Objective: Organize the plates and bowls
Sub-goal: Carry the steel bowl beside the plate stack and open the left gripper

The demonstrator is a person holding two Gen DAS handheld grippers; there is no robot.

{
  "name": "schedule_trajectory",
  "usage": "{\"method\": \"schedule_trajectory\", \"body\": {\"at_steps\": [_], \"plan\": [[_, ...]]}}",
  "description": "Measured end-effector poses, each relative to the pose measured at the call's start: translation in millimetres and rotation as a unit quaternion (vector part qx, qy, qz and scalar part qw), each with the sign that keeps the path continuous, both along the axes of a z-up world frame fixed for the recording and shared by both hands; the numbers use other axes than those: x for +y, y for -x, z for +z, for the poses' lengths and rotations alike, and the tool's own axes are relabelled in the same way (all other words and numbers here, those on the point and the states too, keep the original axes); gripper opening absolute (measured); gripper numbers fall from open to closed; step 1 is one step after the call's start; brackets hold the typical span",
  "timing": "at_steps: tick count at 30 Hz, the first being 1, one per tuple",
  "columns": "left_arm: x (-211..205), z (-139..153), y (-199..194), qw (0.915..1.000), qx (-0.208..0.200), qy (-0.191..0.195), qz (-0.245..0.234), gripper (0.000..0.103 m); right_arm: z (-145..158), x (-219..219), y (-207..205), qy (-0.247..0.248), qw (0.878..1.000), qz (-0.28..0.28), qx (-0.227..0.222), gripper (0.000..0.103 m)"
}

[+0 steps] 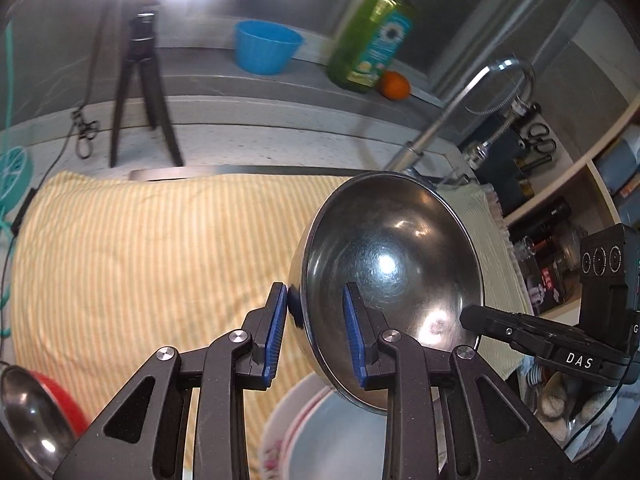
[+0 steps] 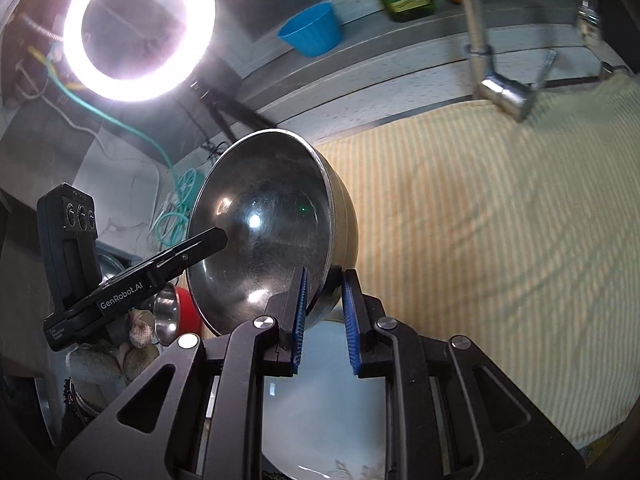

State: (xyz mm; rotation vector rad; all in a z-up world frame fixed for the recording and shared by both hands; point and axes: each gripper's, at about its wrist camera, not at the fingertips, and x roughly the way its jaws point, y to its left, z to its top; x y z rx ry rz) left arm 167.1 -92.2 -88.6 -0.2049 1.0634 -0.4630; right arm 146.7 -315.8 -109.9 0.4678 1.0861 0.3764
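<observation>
A steel bowl [image 1: 392, 276] is held tilted in the air between both grippers, over the yellow striped cloth [image 1: 160, 264]. My left gripper [image 1: 316, 320] straddles its left rim, one pad outside, one inside, with a gap to the wall. My right gripper [image 2: 324, 312] straddles the opposite rim of the bowl [image 2: 264, 228] the same way. The right gripper shows in the left wrist view [image 1: 532, 336]; the left shows in the right wrist view [image 2: 160, 268]. Below lies a white floral plate [image 1: 304, 432], also in the right wrist view [image 2: 320, 412].
A red bowl with a steel bowl inside [image 1: 36, 412] sits at lower left. A blue tub [image 1: 266, 46], green soap bottle [image 1: 374, 36] and an orange [image 1: 395, 85] stand on the back ledge. A tap [image 1: 472, 96], tripod [image 1: 140, 84] and ring light [image 2: 138, 28] are behind.
</observation>
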Motion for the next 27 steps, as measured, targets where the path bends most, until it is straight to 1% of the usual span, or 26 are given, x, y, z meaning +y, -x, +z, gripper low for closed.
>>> {"method": "schedule_trajectory", "body": {"at_steps": [7, 13, 20, 27], "plan": [[-54, -13, 0, 0.9991, 0.015, -0.014, -0.038, 0.026, -15, -52, 11, 0.004, 0.999, -0.036, 0.017, 0.018], [-83, -21, 0, 0.9976, 0.028, -0.022, -0.059, 0.026, -28, -80, 15, 0.012, 0.998, -0.054, 0.028, 0.018], [-96, -34, 2, 0.996, 0.043, -0.032, -0.071, 0.026, -48, -100, 17, 0.014, 0.997, -0.063, 0.047, 0.018], [-103, -44, 4, 0.9945, 0.057, -0.041, -0.078, 0.026, -60, -108, 18, 0.016, 0.996, -0.066, 0.057, 0.018]]}}
